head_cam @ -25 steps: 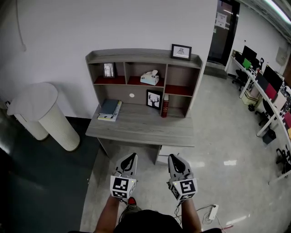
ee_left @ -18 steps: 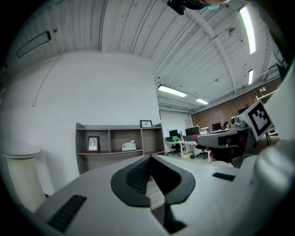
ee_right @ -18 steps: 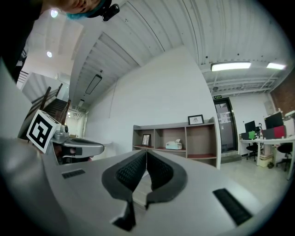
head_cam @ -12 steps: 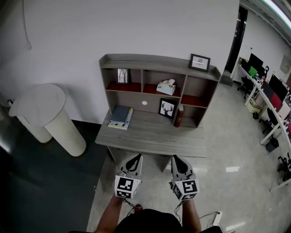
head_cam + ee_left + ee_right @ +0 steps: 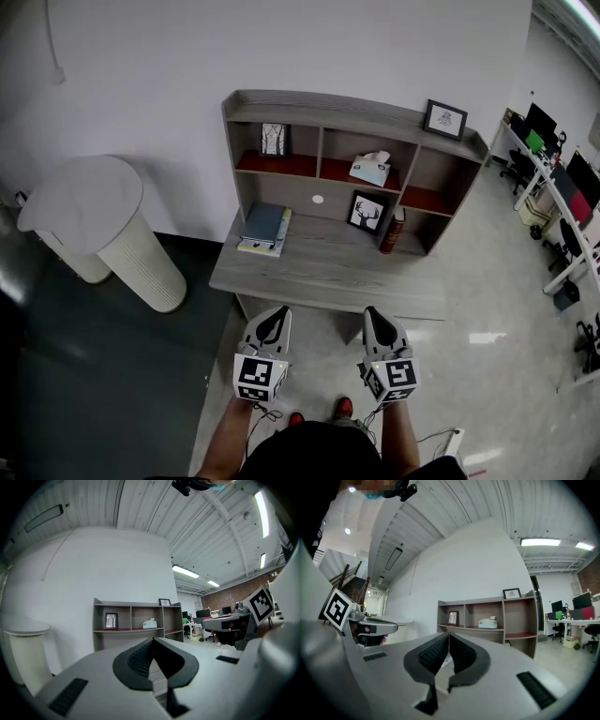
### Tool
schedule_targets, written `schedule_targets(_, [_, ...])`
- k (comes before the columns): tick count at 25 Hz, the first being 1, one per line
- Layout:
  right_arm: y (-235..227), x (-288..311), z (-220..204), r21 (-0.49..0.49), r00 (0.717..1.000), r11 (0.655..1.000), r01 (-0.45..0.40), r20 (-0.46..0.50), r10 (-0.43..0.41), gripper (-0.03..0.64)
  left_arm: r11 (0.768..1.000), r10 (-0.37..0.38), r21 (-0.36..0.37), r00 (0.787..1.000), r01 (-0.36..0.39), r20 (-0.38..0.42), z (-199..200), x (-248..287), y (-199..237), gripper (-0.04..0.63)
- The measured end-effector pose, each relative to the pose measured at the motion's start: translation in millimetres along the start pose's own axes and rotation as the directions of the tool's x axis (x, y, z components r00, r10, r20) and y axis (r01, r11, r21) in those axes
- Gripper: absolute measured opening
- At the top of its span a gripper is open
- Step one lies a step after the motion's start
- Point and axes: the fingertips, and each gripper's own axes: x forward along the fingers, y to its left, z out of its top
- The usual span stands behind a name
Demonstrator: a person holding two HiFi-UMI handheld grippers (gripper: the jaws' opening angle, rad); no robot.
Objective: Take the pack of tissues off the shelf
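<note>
Both closed and empty, left claw and right claw hover well short of the shelved tissue pack.

left tongs and right tongs held level side by side, both closed.

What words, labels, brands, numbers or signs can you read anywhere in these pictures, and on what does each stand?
No text can be read in any view.
Marker cubes: black-and-white square codes, no letters.
Tissue box: no print legible.
Books and red bottle: any lettering too small to read.
Framed picture on top of the shelf: a drawing, no words legible.
</note>
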Motion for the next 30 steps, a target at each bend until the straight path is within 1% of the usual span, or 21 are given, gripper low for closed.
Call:
schedule_targets(4, [1, 16, 0, 0.003, 1.0, 1.0, -0.011, -0.005, 0.011, 0.028, 1.0, 0.004, -0.009, 1.0, -0.004, -0.004, 0, 12, 13, 0.008])
schedule_targets(9, [-14, 39, -7, 0.003, 1.0, 1.0, -0.029, -0.012, 0.029, 0.028, 1.0, 0.017, -0.013, 1.0, -0.017, 0.001, -3, 37, 22, 0.007])
schedule_targets(12, [-31, 60, -7, 0.003, 0.999, 0.999, -0.032, 0.0, 0.032, 0.028, 1.0, 0.024, -0.012, 1.0, -0.025, -0.008, -5, 61, 25, 0.008])
schedule_targets(15, [-50, 83, -5, 0.011, 0.999, 0.999, -0.038, 0.004, 0.038, 0.028, 1.0, 0.019, -0.007, 1.0, -0.019, -0.007, 1, 91, 27, 0.008])
schedule_targets(18, [-71, 108, -2, -0.004, 0.999, 0.999, -0.038, 0.026, 0.038, 0.028, 1.0, 0.021, 0.0, 1.0, -0.021, -0.001, 9, 124, 32, 0.008])
schedule_targets(21, [-92, 128, -4, 0.004, 0.999, 0.999, -0.045, 0.025, 0.045, 0.028, 1.0, 0.023, 0.004, 1.0, -0.023, -0.003, 11, 155, 32, 0.008])
schedule_targets(26, [-129, 158, -10, 0.011, 0.999, 0.999, -0.046, 0.019, 0.046, 0.028, 1.0, 0.018, 0.006, 1.0, -0.018, -0.022, 8, 201, 28, 0.008])
schedule_targets(30, [-154, 179, -20, 0.018, 0.999, 0.999, -0.05, 0.013, 0.05, 0.028, 0.999, 0.032, 0.005, 0.999, -0.032, -0.039, 1, 231, 30, 0.008])
